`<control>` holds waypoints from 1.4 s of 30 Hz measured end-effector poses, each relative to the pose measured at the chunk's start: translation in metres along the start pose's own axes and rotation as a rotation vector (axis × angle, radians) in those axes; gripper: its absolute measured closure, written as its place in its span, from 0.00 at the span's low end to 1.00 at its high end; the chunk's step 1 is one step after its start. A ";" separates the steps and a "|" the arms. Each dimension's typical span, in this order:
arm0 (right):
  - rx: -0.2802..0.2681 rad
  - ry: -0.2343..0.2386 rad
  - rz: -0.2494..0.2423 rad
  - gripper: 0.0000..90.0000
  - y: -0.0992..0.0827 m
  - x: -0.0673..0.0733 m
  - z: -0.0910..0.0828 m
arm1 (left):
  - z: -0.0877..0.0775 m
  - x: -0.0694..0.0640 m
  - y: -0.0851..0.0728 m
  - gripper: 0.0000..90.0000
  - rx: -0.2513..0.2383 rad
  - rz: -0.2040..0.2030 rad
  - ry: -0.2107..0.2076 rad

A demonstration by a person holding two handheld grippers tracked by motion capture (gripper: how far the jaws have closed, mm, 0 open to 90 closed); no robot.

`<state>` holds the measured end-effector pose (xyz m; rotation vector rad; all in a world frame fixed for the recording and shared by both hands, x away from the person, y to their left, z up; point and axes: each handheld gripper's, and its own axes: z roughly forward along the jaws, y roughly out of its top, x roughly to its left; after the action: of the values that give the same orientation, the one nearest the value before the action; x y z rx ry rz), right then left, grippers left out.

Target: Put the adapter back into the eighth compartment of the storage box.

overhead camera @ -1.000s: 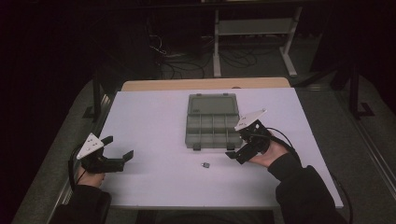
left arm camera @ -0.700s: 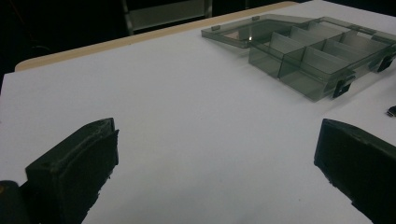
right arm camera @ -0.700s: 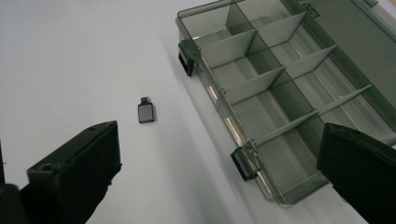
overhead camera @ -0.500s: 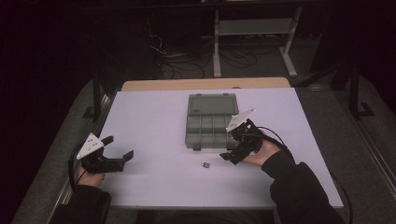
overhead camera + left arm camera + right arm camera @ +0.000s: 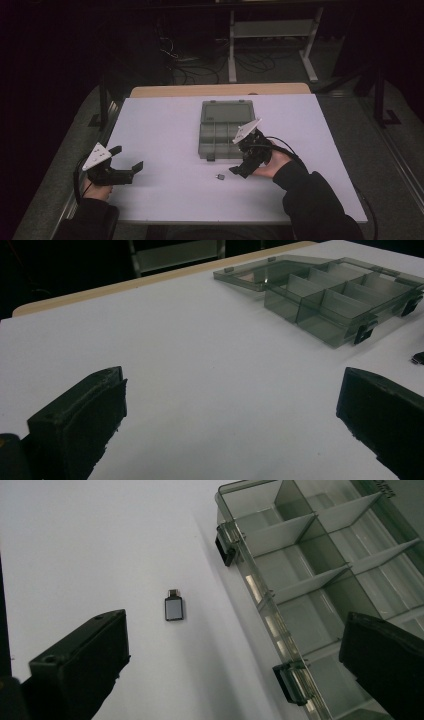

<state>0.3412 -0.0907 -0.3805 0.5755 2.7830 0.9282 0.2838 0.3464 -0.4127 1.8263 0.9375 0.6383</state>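
A smoky grey compartment box lies open mid-table, its lid folded flat behind it and its cells empty. Its front wall and black latches fill the right of the right gripper view, and the box also sits far right in the left gripper view. A small dark adapter plug lies on the white table just in front of the box, and it also appears between the right jaws. My right gripper hovers open just right of it, jaws wide. My left gripper rests open at the table's left front, holding nothing.
The white table top has a wooden strip along its far edge. Beyond it, cables and a metal frame stand on the dark floor. Grey floor panels flank the table on both sides.
My right gripper has slid left and a little nearer, from the box's front right corner toward the adapter. The left gripper has stayed put.
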 end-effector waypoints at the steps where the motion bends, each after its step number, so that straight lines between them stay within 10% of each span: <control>1: 0.004 0.002 0.000 0.00 0.000 0.000 0.001 | 0.000 0.000 0.000 0.00 0.000 0.000 -0.001; 42: 0.081 0.110 -0.083 0.00 0.017 0.027 0.049 | 0.000 0.000 0.000 0.00 -0.002 0.001 -0.005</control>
<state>0.3343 -0.0405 -0.4101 0.4290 2.9287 0.8591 0.2838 0.3458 -0.4127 1.8259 0.9318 0.6348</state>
